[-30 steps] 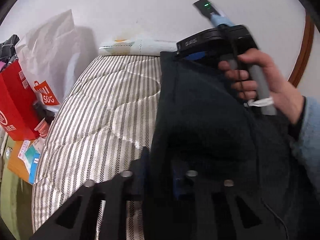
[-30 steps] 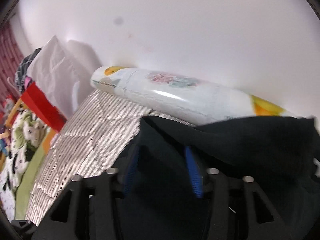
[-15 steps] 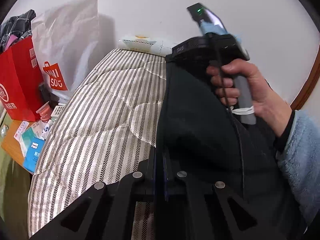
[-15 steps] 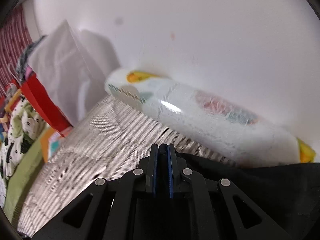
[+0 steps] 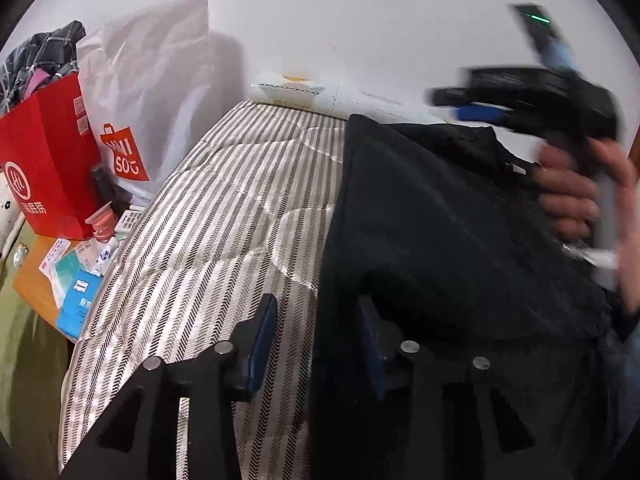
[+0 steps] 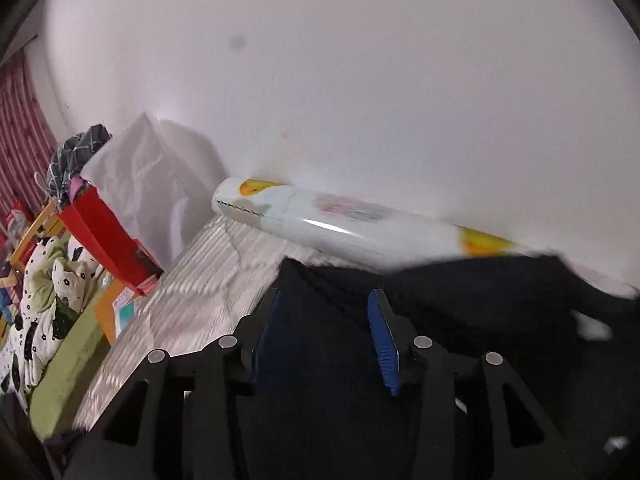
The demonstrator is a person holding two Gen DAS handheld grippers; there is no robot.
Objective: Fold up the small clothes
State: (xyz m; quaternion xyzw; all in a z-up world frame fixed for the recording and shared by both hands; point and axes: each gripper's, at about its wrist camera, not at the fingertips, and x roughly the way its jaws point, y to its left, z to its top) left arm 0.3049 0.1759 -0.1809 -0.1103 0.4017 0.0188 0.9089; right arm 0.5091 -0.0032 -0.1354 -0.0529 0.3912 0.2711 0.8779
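A black garment (image 5: pixel 440 248) lies on the striped mattress (image 5: pixel 224 216), its left edge running straight toward the wall. My left gripper (image 5: pixel 320 340) is open over that edge, left finger above the mattress, right finger partly hidden by cloth. My right gripper (image 6: pixel 326 336) is open above the garment's far corner (image 6: pixel 460 300). In the left wrist view the right gripper (image 5: pixel 480 106) shows blurred, held by a hand above the garment's far end.
A white printed plastic pack (image 6: pixel 340 224) lies along the wall at the mattress head. A red bag (image 5: pixel 44 168) and a white bag (image 5: pixel 148 92) stand left of the mattress, with small boxes (image 5: pixel 76 280) on a wooden surface. A floral quilt (image 6: pixel 44 292) lies far left.
Both grippers were shut on the garment's edge half a second ago and have opened and let it go. The right gripper has moved right, away from the far left corner.
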